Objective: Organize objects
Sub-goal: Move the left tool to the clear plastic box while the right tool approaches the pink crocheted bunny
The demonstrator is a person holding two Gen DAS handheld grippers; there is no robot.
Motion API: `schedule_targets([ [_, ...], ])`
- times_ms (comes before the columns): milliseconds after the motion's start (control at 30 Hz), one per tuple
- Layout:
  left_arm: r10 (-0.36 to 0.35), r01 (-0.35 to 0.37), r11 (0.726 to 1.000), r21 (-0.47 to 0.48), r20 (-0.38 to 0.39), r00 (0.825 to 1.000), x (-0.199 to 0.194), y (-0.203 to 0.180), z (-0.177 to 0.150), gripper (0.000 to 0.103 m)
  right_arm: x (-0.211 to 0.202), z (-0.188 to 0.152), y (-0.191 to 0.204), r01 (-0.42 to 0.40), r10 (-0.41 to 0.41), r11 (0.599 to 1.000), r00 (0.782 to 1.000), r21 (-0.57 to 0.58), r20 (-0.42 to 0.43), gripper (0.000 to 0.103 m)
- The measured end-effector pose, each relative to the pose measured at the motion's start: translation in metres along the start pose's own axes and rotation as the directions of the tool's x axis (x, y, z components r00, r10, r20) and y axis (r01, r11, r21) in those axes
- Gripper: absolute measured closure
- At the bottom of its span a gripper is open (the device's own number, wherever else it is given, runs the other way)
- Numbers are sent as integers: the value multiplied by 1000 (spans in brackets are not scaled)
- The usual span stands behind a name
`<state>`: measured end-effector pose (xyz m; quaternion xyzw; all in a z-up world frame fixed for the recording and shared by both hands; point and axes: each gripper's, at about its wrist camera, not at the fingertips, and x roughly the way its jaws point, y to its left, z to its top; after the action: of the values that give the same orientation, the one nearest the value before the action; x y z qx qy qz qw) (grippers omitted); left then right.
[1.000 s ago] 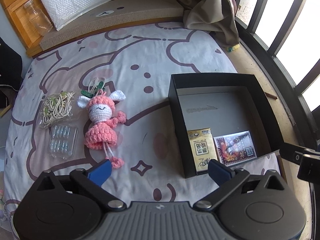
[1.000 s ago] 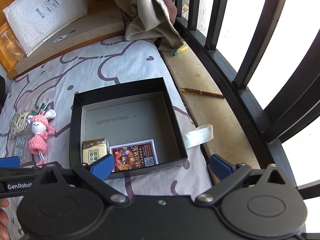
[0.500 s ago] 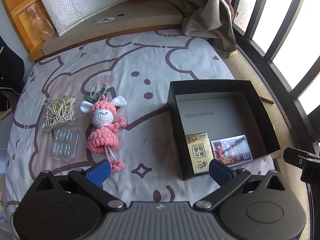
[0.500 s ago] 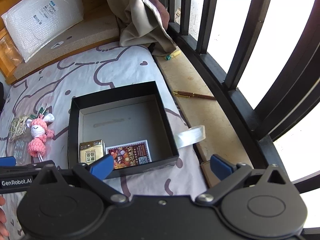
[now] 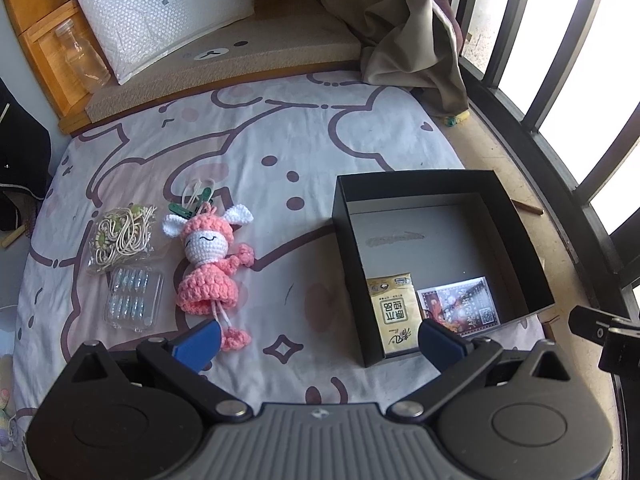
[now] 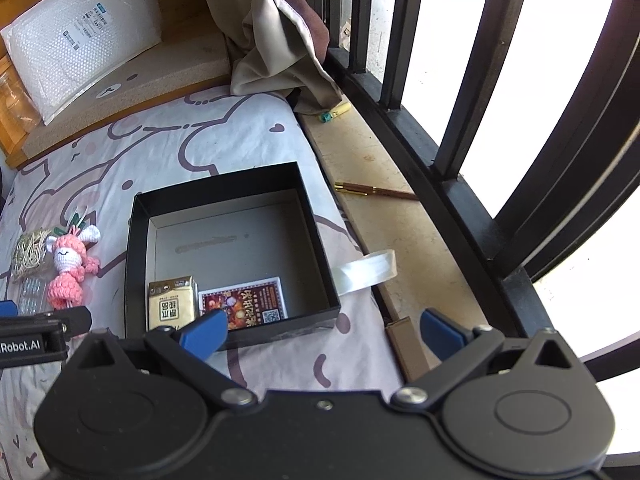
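both grippers hung above the patterned bedsheet (image 5: 248, 148) with jaws spread wide and nothing between them, the left gripper (image 5: 318, 338) near the pink crochet doll (image 5: 210, 258), the right gripper (image 6: 322, 330) over the near edge of the black box (image 6: 132, 264). the box held a yellow packet (image 6: 172, 306) and a printed card (image 6: 244, 304) at its near side, while a bag of cords (image 5: 120, 236) and a clear blister pack (image 5: 132, 294) lay left of the doll.

Matt black cardboard box (image 5: 436, 184), crocheted yarn doll (image 5: 206, 268), cotton sheet (image 5: 256, 152).

We read "Robot.AI" on left gripper (image 6: 10, 307) body; "原木纯品", upside down, on yellow tissue pack (image 5: 394, 317); QR code on printed card (image 5: 460, 306); mailer (image 5: 160, 12) label illegible.
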<state>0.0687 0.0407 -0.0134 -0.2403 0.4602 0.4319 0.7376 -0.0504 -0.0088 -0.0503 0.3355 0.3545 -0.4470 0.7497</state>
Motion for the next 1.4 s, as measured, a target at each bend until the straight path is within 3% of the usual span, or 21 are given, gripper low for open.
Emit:
schedule_targets([
  [600,12,-12,1000,10,20,1000,0,26,0,0,3,1,13,47,-48,998,999,36,12,0],
  [1400,105,-100,988,-118,42,994,-11,147,5,0,8,19,136,-42,45,995,999,-88,27,0],
])
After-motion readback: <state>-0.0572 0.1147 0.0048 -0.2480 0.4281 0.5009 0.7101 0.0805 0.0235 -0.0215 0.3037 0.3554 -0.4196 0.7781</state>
